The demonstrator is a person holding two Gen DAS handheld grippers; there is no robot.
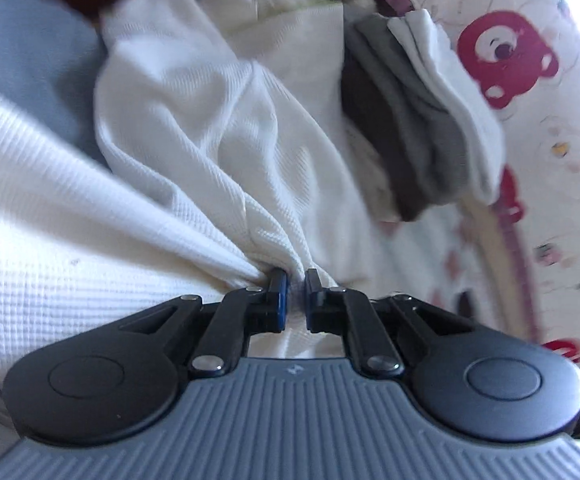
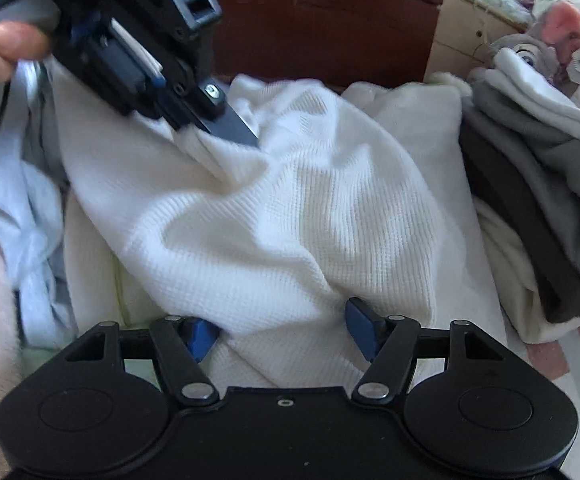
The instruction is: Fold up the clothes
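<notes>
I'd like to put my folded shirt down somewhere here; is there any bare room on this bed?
Little. The one free patch is the printed bedsheet at the near right, bordered by the folded stack and the white waffle garment. The middle is crowded: that garment covers it, pinched by the left gripper. The left is filled by light blue clothes.

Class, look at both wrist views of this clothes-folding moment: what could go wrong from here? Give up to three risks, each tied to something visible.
1. The left gripper pinches only a small bunch of the white waffle-knit garment; lifting might pull it free.
2. The right gripper is open around a fold and may close on several layers.
3. Pulling the garment could topple the neighbouring folded grey, brown and white stack.
</notes>
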